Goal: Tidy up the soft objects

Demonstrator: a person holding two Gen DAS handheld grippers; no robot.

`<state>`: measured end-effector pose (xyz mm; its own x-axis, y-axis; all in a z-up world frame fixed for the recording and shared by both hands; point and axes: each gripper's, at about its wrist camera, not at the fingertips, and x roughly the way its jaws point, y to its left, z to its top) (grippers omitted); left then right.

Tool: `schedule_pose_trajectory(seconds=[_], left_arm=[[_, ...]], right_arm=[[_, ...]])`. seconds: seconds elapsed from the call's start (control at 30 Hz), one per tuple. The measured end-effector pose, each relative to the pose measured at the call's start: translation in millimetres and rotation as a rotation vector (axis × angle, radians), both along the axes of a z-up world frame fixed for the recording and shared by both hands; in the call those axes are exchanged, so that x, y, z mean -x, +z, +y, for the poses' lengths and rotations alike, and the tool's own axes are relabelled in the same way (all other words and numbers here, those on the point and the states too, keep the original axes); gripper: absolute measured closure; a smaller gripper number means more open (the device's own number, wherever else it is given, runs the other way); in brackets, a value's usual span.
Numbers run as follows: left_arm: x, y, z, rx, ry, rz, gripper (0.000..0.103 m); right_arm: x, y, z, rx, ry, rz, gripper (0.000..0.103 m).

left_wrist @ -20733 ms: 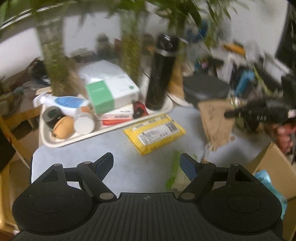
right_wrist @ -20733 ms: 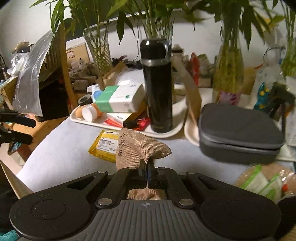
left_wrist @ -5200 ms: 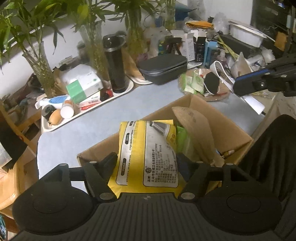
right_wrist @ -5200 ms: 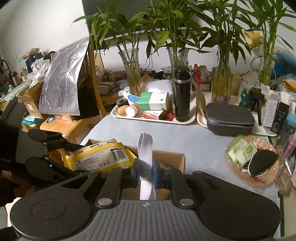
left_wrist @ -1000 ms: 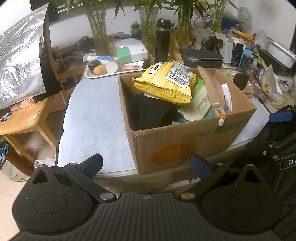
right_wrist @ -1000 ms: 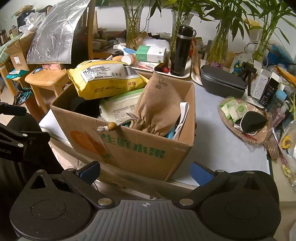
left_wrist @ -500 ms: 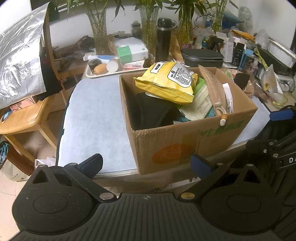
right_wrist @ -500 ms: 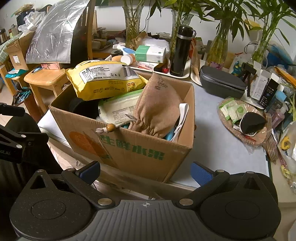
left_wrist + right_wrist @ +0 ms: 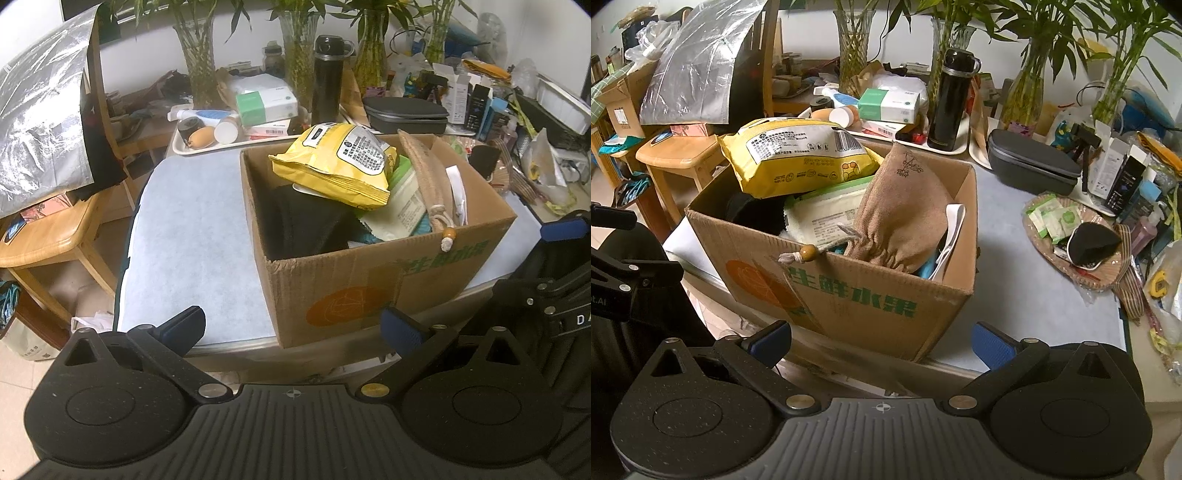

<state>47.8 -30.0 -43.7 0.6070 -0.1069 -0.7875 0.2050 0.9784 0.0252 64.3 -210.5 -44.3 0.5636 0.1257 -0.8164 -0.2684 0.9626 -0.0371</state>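
Both grippers, left [image 9: 291, 326] and right [image 9: 881, 338], have drawn back with fingers apart and empty; ahead, the box [image 9: 871, 299] now holds the yellow pack [image 9: 798, 160] and pouch [image 9: 901, 218], so sorting looks done

Green characters "生鲜水果" are printed on the cardboard box [image 9: 849, 295].

One cardboard box [image 9: 857, 295], one yellow packet [image 9: 798, 158], one burlap pouch [image 9: 901, 214], one black flask [image 9: 951, 99] and two hand-held grippers are counted.
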Motion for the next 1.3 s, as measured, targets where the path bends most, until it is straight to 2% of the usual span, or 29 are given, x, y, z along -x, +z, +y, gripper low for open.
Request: schedule_pose_trajectory(seconds=[1.3], left_arm=[[-1.2,0.0,2.0,0.000,0.000,0.003,0.000]], right_arm=[[-1.6,3.5,1.2,0.015,0.000,0.001,0.000]])
